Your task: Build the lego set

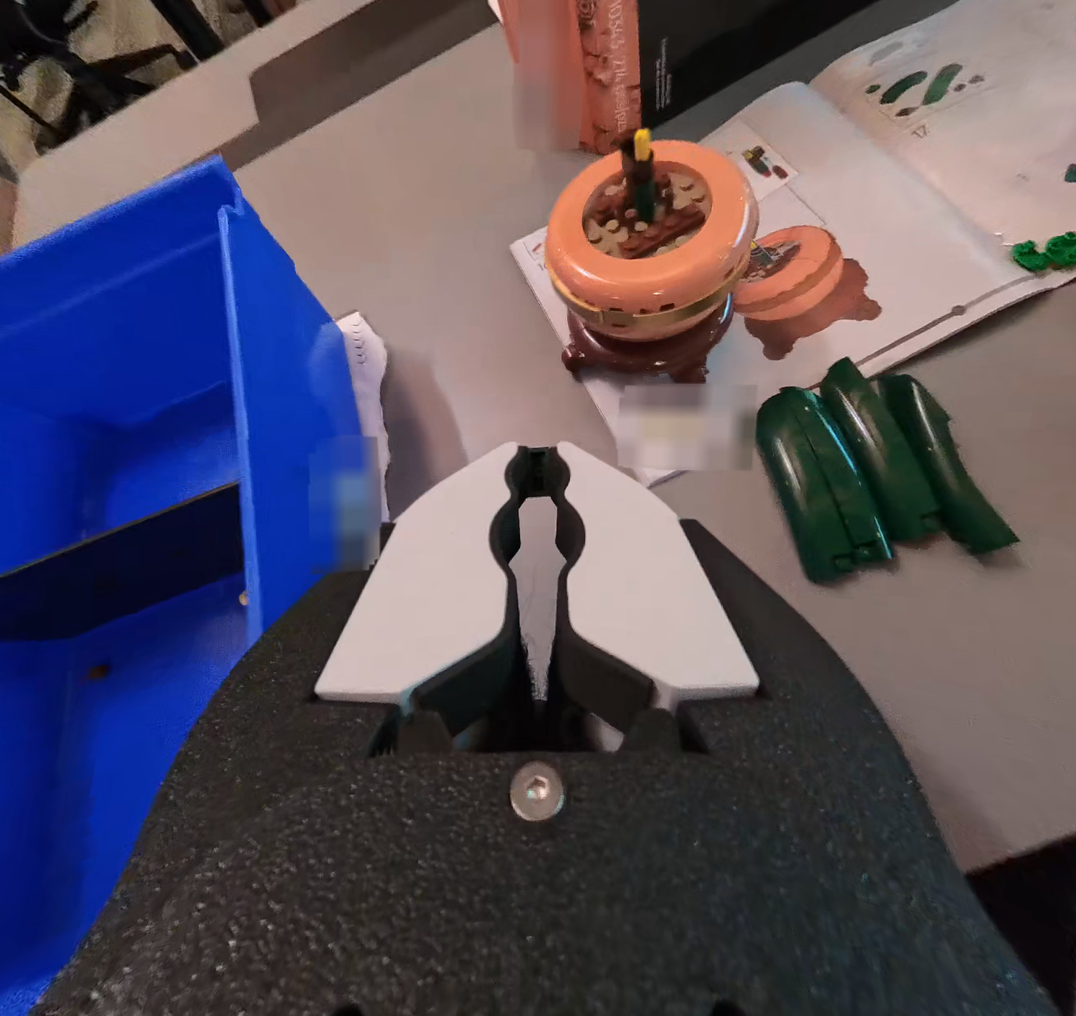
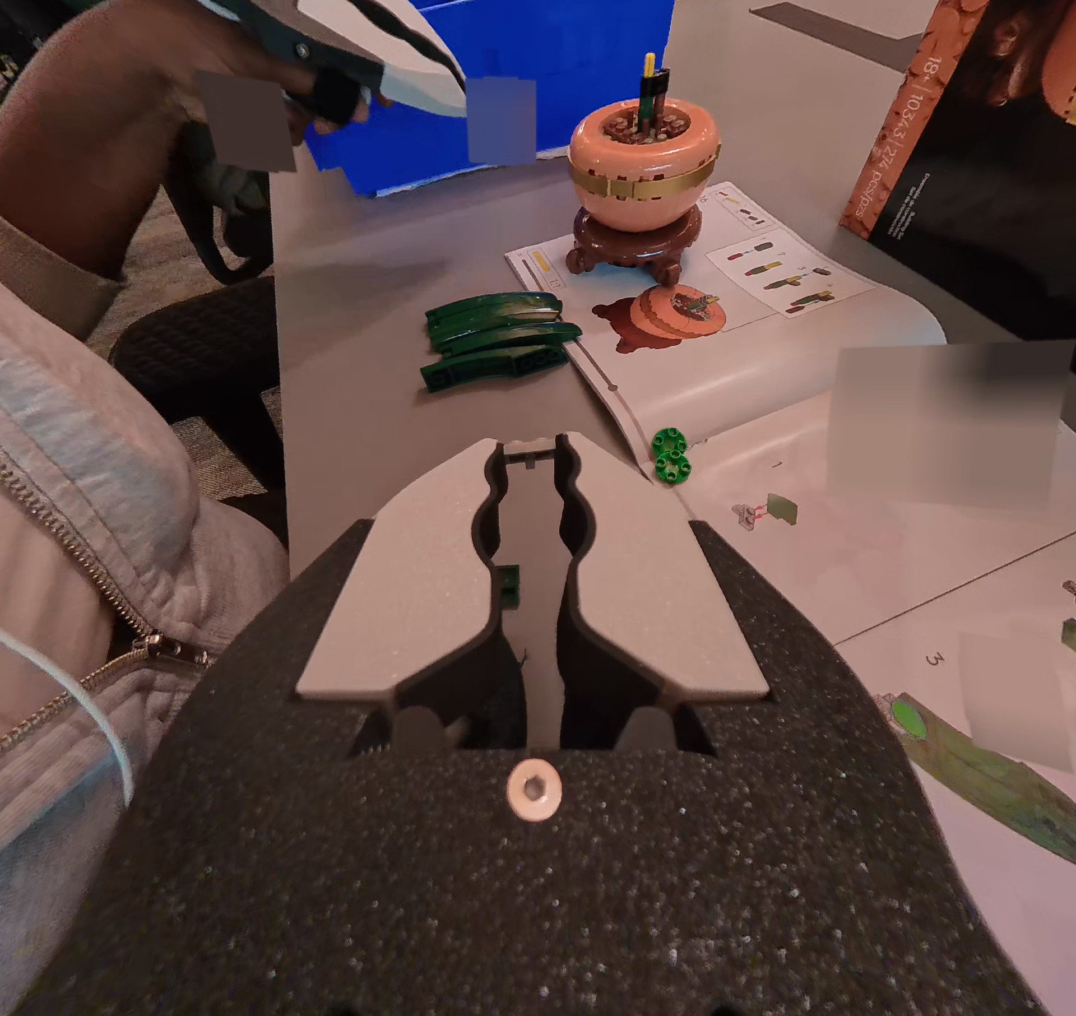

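A peach Lego pot (image 1: 669, 283) on a brown stand holds a dark stem with a yellow tip; it stands on the open instruction booklet (image 1: 908, 184). The pot also shows in the right wrist view (image 2: 640, 173). My left gripper (image 1: 538, 455) is nearly shut on a small black piece, in front of the pot and above the table. My right gripper (image 2: 528, 449) is shut on a small light grey piece (image 2: 527, 445), held above the booklet's left edge (image 2: 757, 423). A pile of dark green curved pieces (image 1: 873, 475) (image 2: 495, 336) lies beside the booklet.
A blue parts bin (image 1: 145, 406) (image 2: 553, 56) stands at the left. The set's box (image 1: 640, 33) (image 2: 961, 132) stands behind the pot. Bright green round pieces (image 1: 1042, 254) (image 2: 669, 455) lie on the booklet. A dark green piece (image 2: 508, 586) shows under my right gripper. A person's arm and jacket are at the left. The tips of one gripper are about 25 cm away from the tips of the other.
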